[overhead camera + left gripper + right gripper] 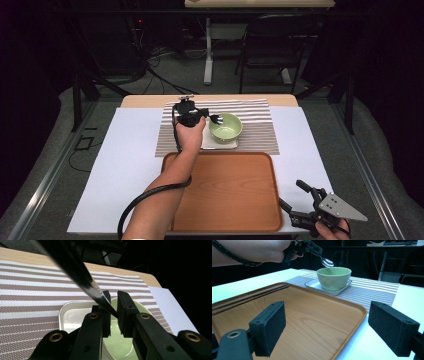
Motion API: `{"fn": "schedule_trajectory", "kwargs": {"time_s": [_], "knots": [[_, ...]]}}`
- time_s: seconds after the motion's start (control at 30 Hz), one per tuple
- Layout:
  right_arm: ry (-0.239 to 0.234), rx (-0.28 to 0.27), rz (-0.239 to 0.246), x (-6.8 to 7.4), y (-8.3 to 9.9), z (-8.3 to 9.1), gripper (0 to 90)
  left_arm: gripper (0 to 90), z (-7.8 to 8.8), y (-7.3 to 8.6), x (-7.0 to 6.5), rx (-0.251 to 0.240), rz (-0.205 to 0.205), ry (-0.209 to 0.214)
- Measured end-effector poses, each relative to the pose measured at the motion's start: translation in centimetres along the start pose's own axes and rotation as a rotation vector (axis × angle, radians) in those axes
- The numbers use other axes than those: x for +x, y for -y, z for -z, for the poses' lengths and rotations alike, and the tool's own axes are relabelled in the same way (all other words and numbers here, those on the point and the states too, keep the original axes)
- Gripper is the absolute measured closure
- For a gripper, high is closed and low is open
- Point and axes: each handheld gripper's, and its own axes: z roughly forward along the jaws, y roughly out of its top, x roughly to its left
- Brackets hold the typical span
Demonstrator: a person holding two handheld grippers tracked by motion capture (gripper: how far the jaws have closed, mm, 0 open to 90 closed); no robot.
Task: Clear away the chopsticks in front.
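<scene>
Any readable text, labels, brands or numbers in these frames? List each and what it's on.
None readable. The green bowl, white dish, spoon, wooden tray, striped mat and white sheet are all unmarked. Left gripper and right gripper bear no lettering, nor does the right gripper's grey plate. The gear on the far desk in the right gripper view is too dark and small to tell.

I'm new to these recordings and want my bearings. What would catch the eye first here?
The green bowl stands out, sitting on a small white tray on the striped placemat at the table's far side. Just above its rim, the left tool holds a metal spoon clamped by its dark handle. Nearer, a big empty wooden tray lies beside the open right tool.
</scene>
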Motion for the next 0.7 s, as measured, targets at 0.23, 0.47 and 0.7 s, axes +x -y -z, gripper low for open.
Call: {"fn": "schedule_trajectory", "kwargs": {"time_s": [0.23,0.47,0.7], "knots": [[0.001,0.001,0.000,0.0,0.0,0.0,14.2,82.1,0.9,-0.2,0.1,0.010,0.001,0.008],[0.002,0.002,0.002,0.0,0.0,0.0,14.2,82.1,2.0,-0.4,0.3,0.026,-0.005,0.042],[0.003,0.002,0.004,0.0,0.0,0.0,14.2,82.1,3.6,-0.3,0.3,0.064,-0.039,0.085]]}}
